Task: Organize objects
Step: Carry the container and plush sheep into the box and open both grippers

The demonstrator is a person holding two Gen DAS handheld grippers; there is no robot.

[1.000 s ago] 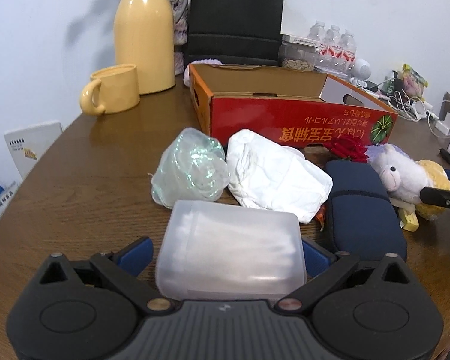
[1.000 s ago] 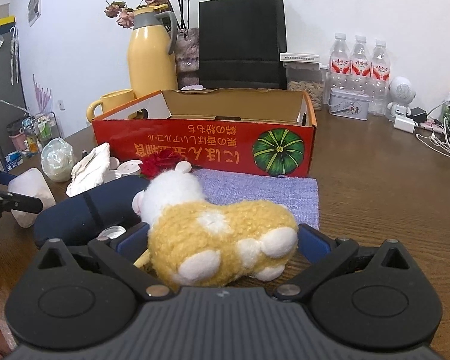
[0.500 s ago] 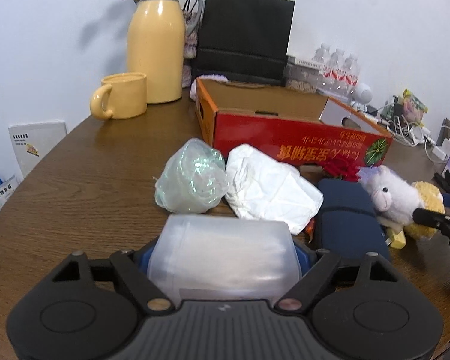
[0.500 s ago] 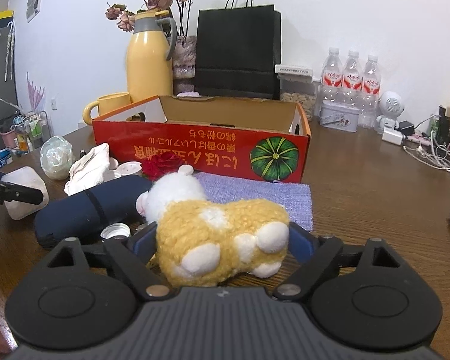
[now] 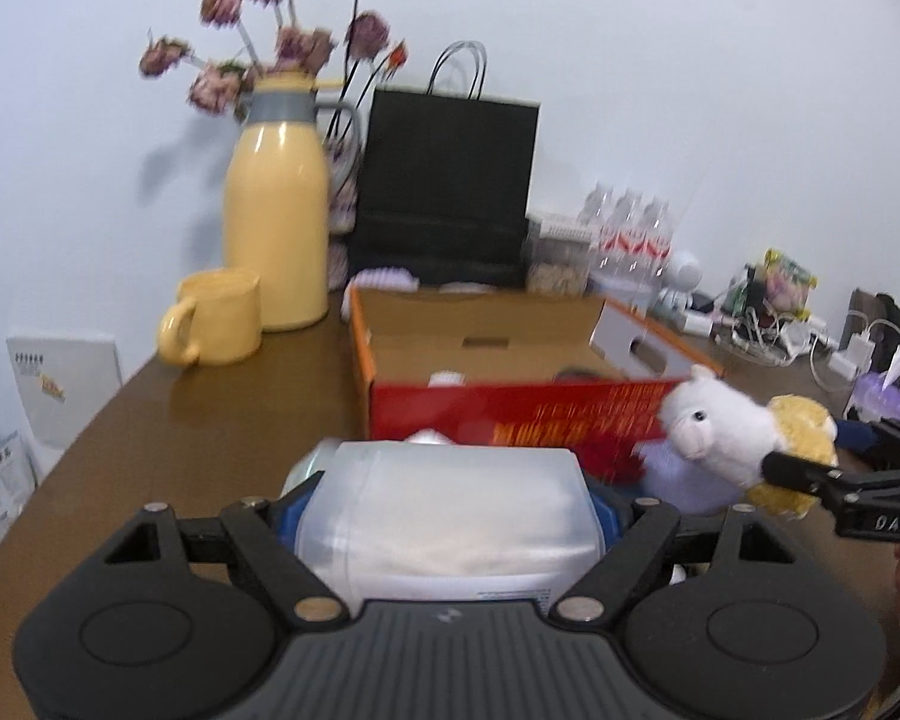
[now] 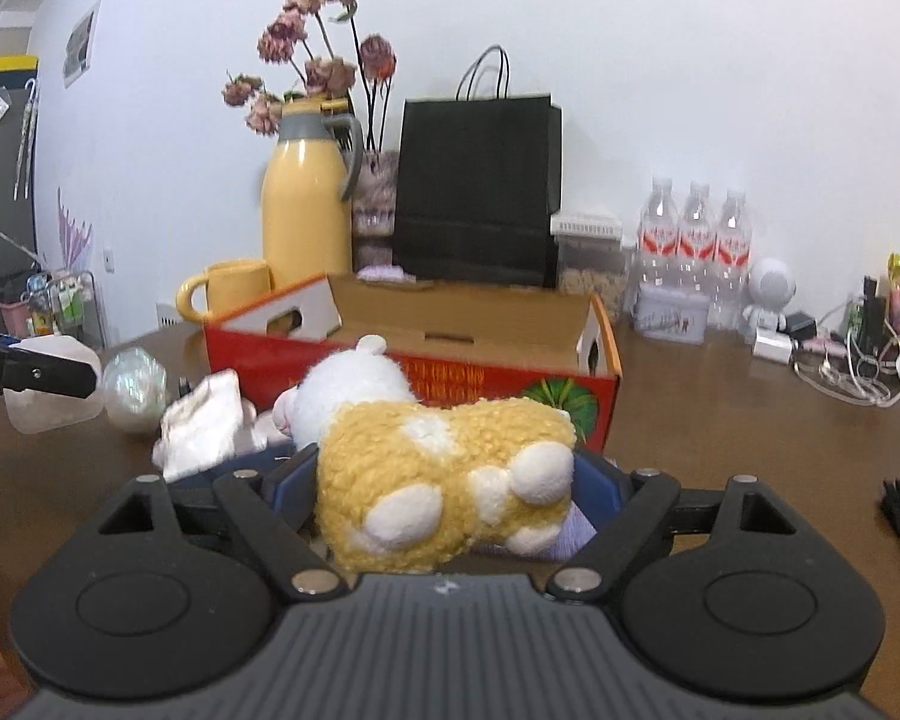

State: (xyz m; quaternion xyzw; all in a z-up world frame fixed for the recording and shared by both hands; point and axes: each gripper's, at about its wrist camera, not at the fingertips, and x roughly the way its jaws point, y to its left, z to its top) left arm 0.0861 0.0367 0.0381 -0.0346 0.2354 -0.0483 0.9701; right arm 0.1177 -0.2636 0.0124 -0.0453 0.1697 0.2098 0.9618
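A: Between the left gripper's (image 5: 450,504) jaws, what is sitting there?

B: A frosted tub (image 5: 450,516). The blue pads are pressing on both its ends, so that gripper is clamping it, long axis running across the jaws. They have just been closing onto it.

A: And the right gripper (image 6: 447,480)?

B: It is squeezing a plush lamb (image 6: 444,468) by its yellow body, white head pointing away from the camera. Its jaws have likewise just been narrowing around the toy.

A: Which way is the box lying?

B: The red box (image 6: 510,375) is standing straight ahead of both grippers, open top up, long side facing them. I am judging the tub and the lamb are both heading over that near wall. Neither hand is looking clearly nearer.

A: What is lying around?

B: Near the table's (image 6: 720,420) left edge, a crumpled cloth (image 6: 201,420) and a shiny ball (image 6: 133,387) are waiting. At the far edge, by the wall, a yellow jug (image 5: 276,222), a mug (image 5: 216,324), a black bag (image 6: 474,189) and bottles (image 6: 696,234) are standing.
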